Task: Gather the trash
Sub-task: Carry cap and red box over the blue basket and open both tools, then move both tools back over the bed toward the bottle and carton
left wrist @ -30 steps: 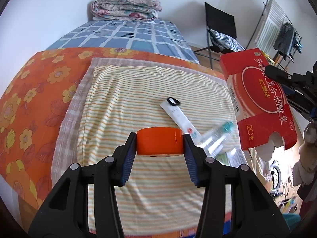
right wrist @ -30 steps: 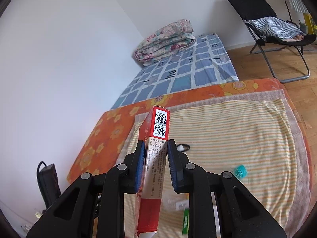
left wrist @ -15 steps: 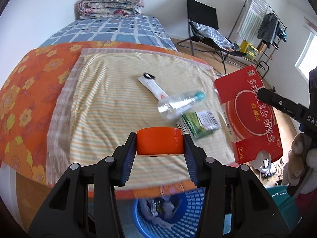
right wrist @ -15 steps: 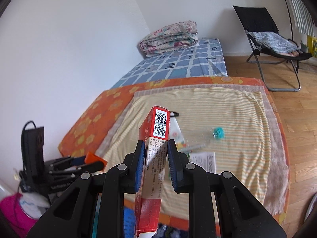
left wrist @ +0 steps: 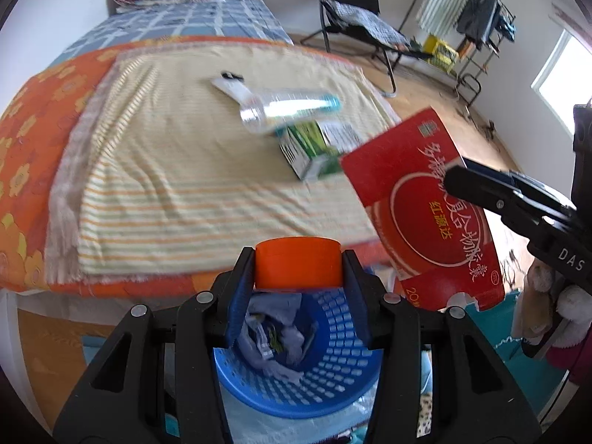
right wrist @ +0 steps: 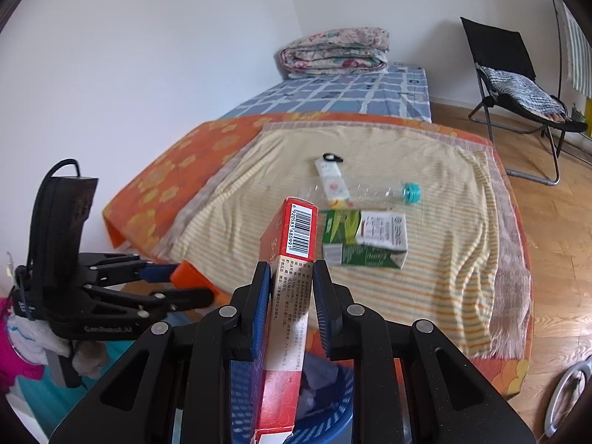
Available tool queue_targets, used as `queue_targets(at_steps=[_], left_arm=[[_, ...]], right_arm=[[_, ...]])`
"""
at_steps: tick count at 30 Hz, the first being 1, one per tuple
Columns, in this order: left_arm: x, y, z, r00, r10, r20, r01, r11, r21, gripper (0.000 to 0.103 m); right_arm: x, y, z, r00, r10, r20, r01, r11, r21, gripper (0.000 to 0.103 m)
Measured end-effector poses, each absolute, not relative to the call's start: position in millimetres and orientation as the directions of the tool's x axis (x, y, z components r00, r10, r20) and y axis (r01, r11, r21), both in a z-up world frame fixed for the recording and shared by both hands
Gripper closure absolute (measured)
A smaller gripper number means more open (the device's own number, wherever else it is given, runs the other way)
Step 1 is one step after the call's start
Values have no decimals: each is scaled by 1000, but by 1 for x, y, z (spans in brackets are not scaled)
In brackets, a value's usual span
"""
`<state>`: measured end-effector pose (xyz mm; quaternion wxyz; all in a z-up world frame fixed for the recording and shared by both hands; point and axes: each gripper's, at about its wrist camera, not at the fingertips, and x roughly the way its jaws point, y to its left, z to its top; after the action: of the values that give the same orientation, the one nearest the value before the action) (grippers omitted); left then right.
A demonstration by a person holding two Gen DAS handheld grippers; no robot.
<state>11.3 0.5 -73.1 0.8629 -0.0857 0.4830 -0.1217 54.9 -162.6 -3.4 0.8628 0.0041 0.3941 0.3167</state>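
Observation:
My left gripper (left wrist: 298, 270) is shut on an orange round lid (left wrist: 298, 263) and holds it above a blue trash basket (left wrist: 325, 381) with crumpled paper inside. My right gripper (right wrist: 288, 288) is shut on a flat red box (right wrist: 296, 259), held upright over the basket (right wrist: 333, 421); the box also shows in the left wrist view (left wrist: 425, 199). On the striped cloth (right wrist: 444, 259) lie a clear plastic bottle (left wrist: 285, 109), a green and white carton (right wrist: 364, 238), and a white tube (right wrist: 331, 181).
The bed has an orange flowered sheet (left wrist: 26, 140) and a folded quilt (right wrist: 335, 50) at the far end. A black folding chair (right wrist: 518, 85) stands on the wood floor at right. A drying rack (left wrist: 477, 18) stands further back.
Both grippers have pulled back from the bed and down to its foot, carrying the lid and the red box. The blue basket has come into view below them.

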Motion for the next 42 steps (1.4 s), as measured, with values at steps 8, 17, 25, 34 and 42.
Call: queue_targets(at_steps=[8, 17, 25, 34, 42], left_arm=[[-9, -16, -94, 451, -293, -843, 164, 956, -245, 56], [-19, -12, -121, 383, -284, -879, 148, 958, -245, 56], [-26, -16, -131, 347, -285, -893, 158, 957, -244, 55], [-27, -14, -133, 342, -278, -897, 138, 960, -245, 39], [-24, -14, -134, 341, -276, -898, 130, 960, -246, 39]], right_arm=[[39, -166, -27, 456, 528, -716, -529, 808, 259, 81], [24, -168, -54, 397, 518, -758, -503, 813, 293, 81], [15, -164, -70, 344, 518, -783, -497, 808, 316, 78], [15, -166, -78, 316, 488, -813, -466, 827, 315, 63], [16, -167, -76, 326, 473, -818, -457, 837, 302, 46]])
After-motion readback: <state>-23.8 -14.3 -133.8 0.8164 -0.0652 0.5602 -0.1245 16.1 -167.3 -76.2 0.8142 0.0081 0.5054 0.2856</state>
